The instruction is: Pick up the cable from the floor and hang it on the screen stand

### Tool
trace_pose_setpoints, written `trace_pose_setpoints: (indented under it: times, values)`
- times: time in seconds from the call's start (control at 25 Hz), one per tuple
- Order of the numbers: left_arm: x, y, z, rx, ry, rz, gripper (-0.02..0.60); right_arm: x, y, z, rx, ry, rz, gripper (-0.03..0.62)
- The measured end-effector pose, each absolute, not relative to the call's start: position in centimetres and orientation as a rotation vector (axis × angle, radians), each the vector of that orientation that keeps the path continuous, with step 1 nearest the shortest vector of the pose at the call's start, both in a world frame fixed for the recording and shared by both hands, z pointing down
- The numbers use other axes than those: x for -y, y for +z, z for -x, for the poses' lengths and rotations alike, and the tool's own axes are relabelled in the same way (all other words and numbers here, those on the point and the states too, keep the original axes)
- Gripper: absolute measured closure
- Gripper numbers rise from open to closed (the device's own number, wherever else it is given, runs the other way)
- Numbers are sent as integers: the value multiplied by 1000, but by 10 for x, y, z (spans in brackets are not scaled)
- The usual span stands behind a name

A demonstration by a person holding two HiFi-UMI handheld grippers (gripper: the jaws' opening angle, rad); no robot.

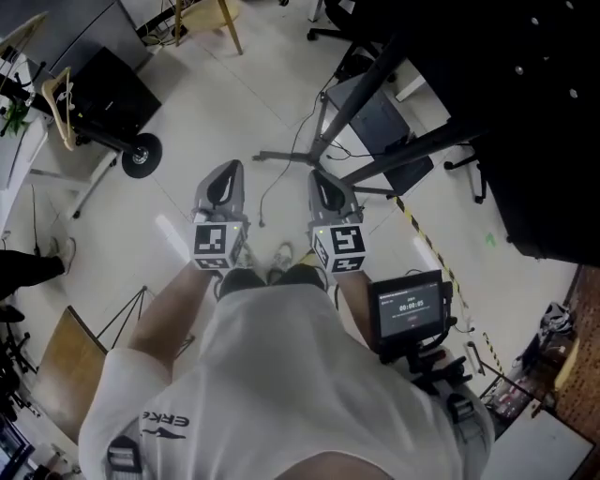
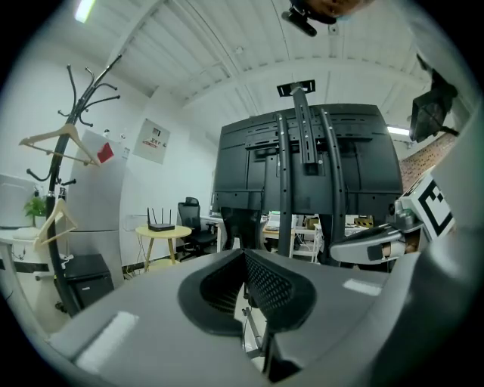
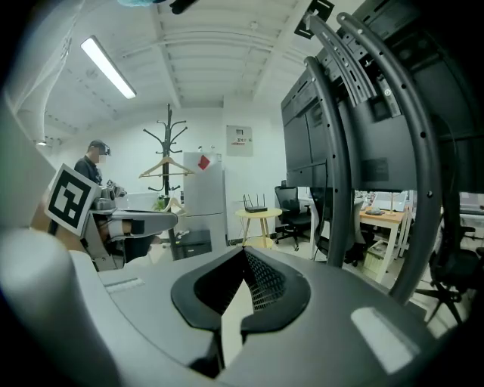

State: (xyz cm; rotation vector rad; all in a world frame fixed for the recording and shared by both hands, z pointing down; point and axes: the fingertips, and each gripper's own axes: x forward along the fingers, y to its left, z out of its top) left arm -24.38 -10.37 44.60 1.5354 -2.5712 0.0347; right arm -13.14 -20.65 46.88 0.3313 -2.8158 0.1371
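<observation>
A thin dark cable (image 1: 269, 192) lies on the pale floor and curves from the stand's base towards my feet. The black screen stand (image 1: 375, 94) rises at the upper right, with the big dark screen (image 1: 506, 112) on it; its back and uprights (image 2: 306, 174) fill the left gripper view. Both grippers are held side by side above the floor, short of the cable. The left gripper (image 1: 230, 167) is shut and empty, its jaws (image 2: 243, 253) closed together. The right gripper (image 1: 319, 175) is also shut with nothing in it (image 3: 243, 253), beside the stand's curved tubes (image 3: 355, 151).
A black wheeled case (image 1: 103, 94) stands at the upper left and a wooden chair (image 1: 202, 19) behind it. Yellow-black tape (image 1: 427, 244) runs across the floor on the right. A coat rack (image 2: 64, 151), a round yellow table (image 2: 159, 230) and a person (image 3: 94, 162) stand further off.
</observation>
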Motion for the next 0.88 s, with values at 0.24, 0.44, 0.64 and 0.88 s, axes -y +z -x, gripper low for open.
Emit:
trace_pose_setpoints:
  times: [0.24, 0.44, 0.64, 0.88]
  values:
    - [110, 491, 260, 2511, 77, -1494, 580, 206, 511, 149, 2752, 170, -309, 583]
    - [104, 550, 260, 2434, 114, -1485, 580, 192, 575, 150, 2664, 175, -266, 583]
    - [105, 632, 258, 2362, 146, -1467, 580, 187, 654, 150, 2592, 208, -238, 583]
    - [99, 747, 251, 2290, 209, -1446, 580, 173, 769, 145, 2516, 270, -206, 583]
